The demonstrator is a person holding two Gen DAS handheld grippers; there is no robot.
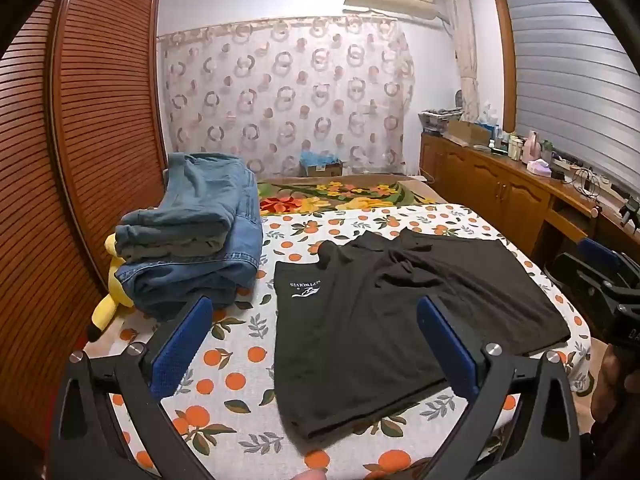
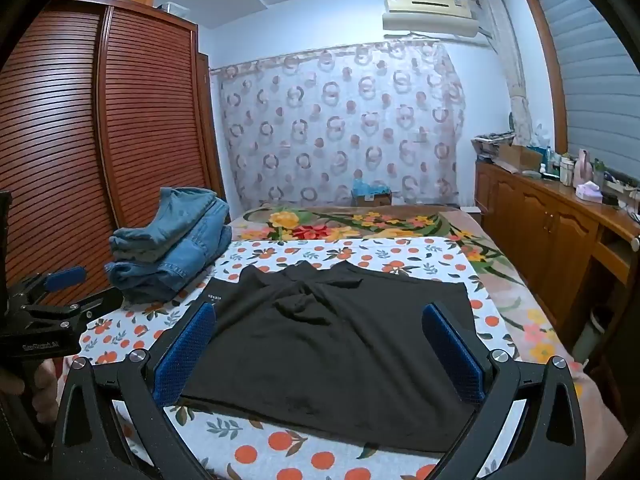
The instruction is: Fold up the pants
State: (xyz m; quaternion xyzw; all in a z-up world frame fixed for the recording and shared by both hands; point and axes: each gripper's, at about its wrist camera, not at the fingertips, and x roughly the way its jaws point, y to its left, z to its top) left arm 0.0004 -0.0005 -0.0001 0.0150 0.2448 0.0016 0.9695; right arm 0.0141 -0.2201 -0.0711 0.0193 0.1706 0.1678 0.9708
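**Pants flat, both grippers released**

Pants (image 1: 400, 312) lie spread on my orange-print sheet (image 1: 240, 380) in the left wrist view, left gripper (image 1: 316, 344) gaping above them. Right wrist view: right gripper (image 2: 320, 348) gapes wide, empty, over them too.

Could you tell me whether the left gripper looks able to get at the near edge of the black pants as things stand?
Probably yes: the left gripper is open, and nothing lies between it and the black pants.
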